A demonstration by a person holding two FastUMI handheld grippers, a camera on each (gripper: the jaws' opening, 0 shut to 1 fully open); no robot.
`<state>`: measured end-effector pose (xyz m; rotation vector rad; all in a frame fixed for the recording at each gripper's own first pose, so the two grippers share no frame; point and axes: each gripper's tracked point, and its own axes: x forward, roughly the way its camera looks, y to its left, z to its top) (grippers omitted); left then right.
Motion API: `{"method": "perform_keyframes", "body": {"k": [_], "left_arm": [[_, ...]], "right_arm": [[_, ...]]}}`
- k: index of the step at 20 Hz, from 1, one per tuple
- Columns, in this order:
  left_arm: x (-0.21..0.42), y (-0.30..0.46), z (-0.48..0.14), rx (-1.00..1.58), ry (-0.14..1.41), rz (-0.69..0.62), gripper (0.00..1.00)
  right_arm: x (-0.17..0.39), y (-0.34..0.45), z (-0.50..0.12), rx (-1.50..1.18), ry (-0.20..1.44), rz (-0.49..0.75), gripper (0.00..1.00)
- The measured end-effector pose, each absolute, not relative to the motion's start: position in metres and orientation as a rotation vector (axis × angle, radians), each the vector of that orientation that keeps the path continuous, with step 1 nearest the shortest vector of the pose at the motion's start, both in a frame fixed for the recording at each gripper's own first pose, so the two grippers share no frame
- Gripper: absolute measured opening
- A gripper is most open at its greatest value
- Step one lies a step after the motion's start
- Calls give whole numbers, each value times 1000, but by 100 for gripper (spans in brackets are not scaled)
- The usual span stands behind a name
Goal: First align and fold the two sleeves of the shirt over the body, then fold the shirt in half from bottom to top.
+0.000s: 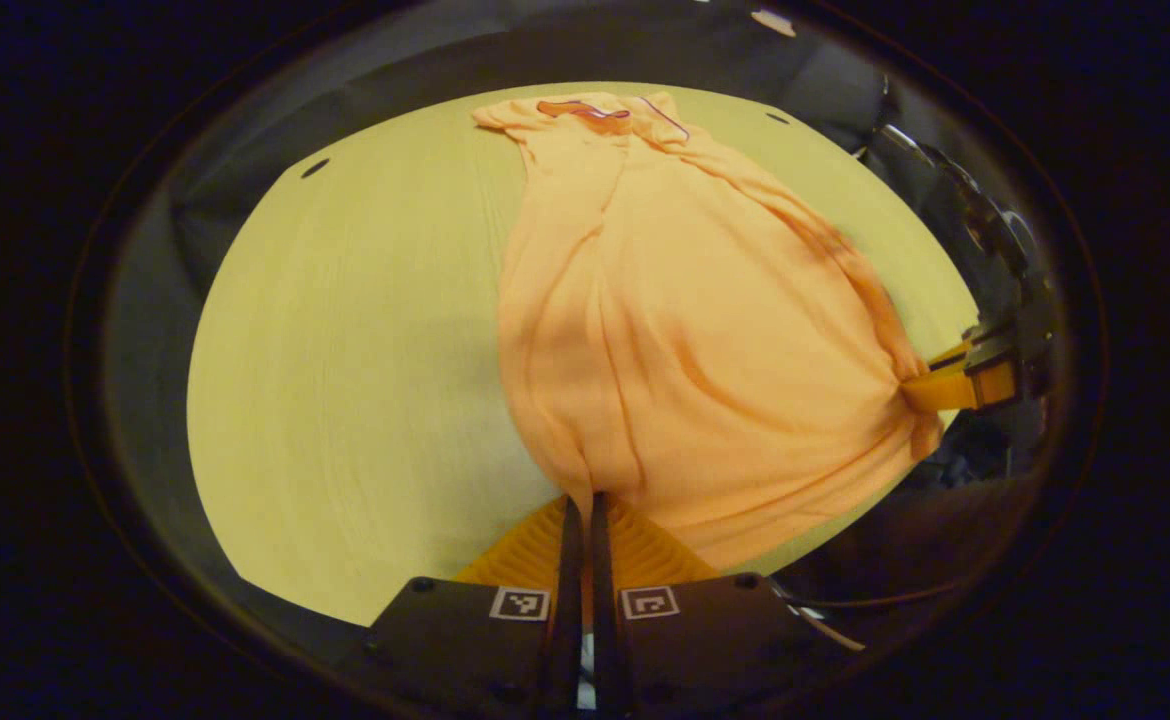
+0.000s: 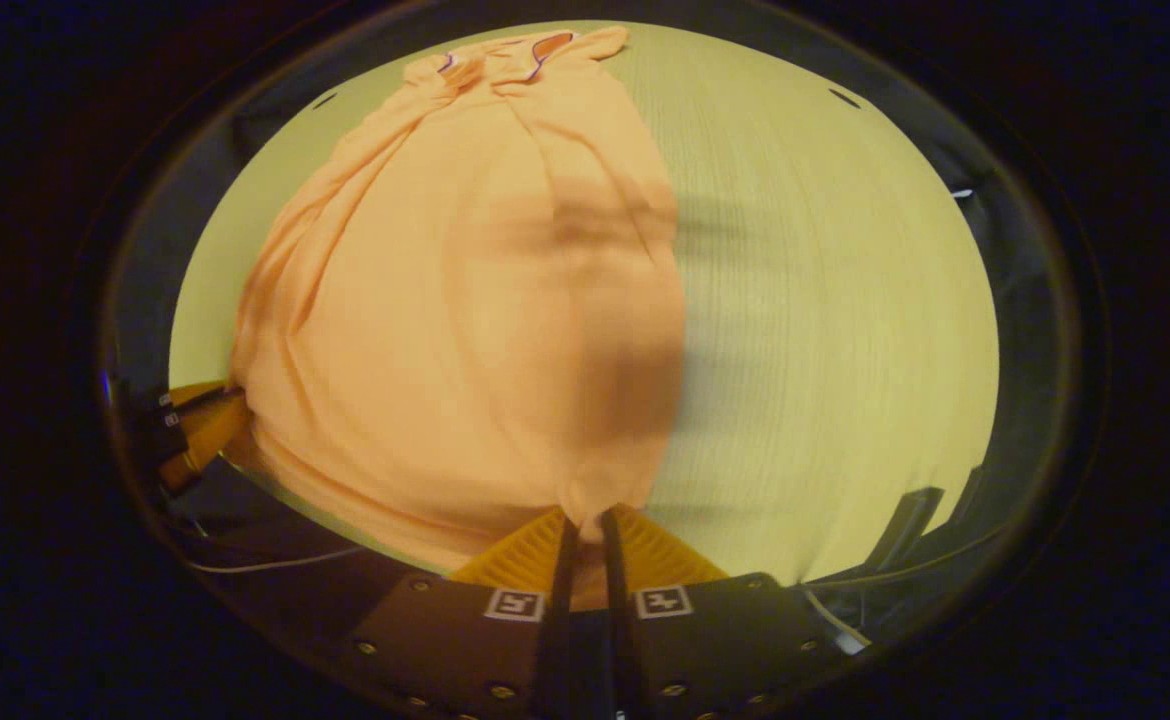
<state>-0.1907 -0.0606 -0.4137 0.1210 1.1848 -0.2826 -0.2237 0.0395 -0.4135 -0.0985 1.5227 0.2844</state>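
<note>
Pale wood-grain worktop [image 1: 345, 350], round, dark booth beyond. Orange shirt [image 1: 665, 330] stretched from collar at twelve o'clock down to hem at six, sleeves already folded in over body. Left claw [image 1: 581, 505] clamped on one hem corner; right claw [image 2: 585, 520] clamped on other, also seen at three o'clock in left gripper view. Judged: bottom-to-top fold starting. Best to lift both corners level, keep hem taut, lay onto collar. Thin, soft knit; long ridged wrinkles; dark trim at neckline.

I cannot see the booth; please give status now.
Both grippers, left and right, shut on shirt hem corners. Shirt on table, collar far. Nothing in the way.
</note>
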Motion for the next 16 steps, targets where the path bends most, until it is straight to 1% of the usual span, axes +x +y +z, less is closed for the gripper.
{"method": "perform_keyframes", "body": {"k": [1, 2, 3, 4, 7, 12, 13, 14, 16], "left_arm": [[-189, -60, -412, 102, 1182, -274, 12], [-189, -60, -413, 98, 1191, -265, 7], [-189, -61, -412, 103, 1190, -260, 8], [-188, -62, -412, 119, 1188, -258, 6], [-186, -63, -414, 157, 1179, -258, 6], [-185, -58, -409, 142, 1170, -235, 6], [-183, -56, -406, 139, 1163, -227, 6], [-180, -56, -404, 130, 1156, -220, 6], [-172, -55, -397, 99, 1151, -204, 6]], "right_arm": [[-222, 40, -413, -95, 1526, 297, 8], [-224, 39, -413, -92, 1535, 303, 8], [-223, 40, -415, -74, 1533, 300, 8], [-223, 39, -412, -63, 1532, 300, 0], [-223, 40, -413, -66, 1509, 303, 1], [-219, 37, -410, -87, 1486, 306, 1], [-216, 37, -408, -83, 1481, 302, 5], [-215, 38, -405, -71, 1475, 298, 0], [-208, 41, -399, -48, 1461, 293, 1]]}}
